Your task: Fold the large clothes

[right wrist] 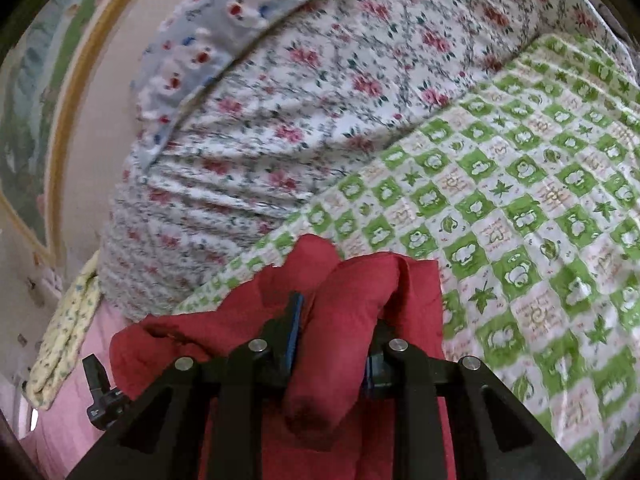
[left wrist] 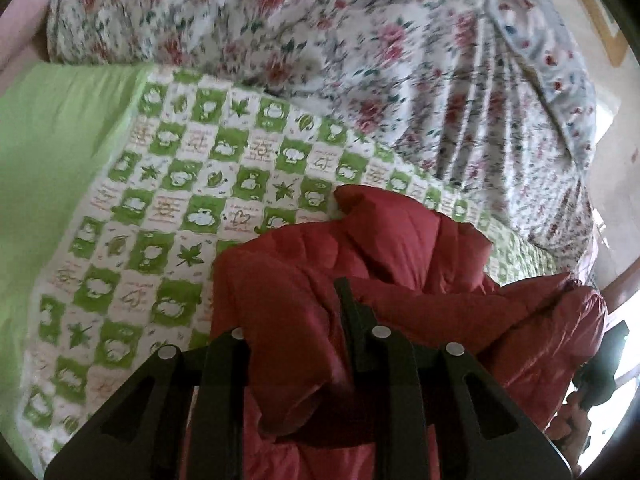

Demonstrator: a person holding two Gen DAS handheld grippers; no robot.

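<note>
The left gripper (left wrist: 308, 344) is closed to a narrow gap on a thick fold of the red padded jacket (left wrist: 400, 264); red fabric bulges up between its two black fingers (left wrist: 348, 304) and spills back toward the camera beneath them. Ahead of this gripper and to its right the rest of the jacket lies crumpled in puffy quilted ridges on the bed. To its left and ahead stretches the green-and-white checked bedsheet (left wrist: 168, 200), printed with leaves and small cartoon figures, and farther left a plain light green strip of the same bedding. Beyond the jacket rises a bulky floral quilt (left wrist: 320, 48), white with pink roses. At the far right edge a dark piece of the other tool and part of a hand (left wrist: 576, 420) show, blurred.

The right gripper (right wrist: 332, 328) likewise pinches the red padded jacket (right wrist: 360, 292) in a narrow grip: a rolled wad of red cloth stands between the fingers (right wrist: 294, 312), whose blue pads press its sides, and hangs down toward the camera. The checked bedsheet (right wrist: 520, 220) spreads to the right of and ahead of this gripper. The floral quilt (right wrist: 300, 100) is heaped ahead and to the left, with a pale blue flowered cloth (right wrist: 208, 48) over its top. Left of the gripper lie pink bedding (right wrist: 68, 412) and a yellowish flowered cloth (right wrist: 64, 344).
</note>
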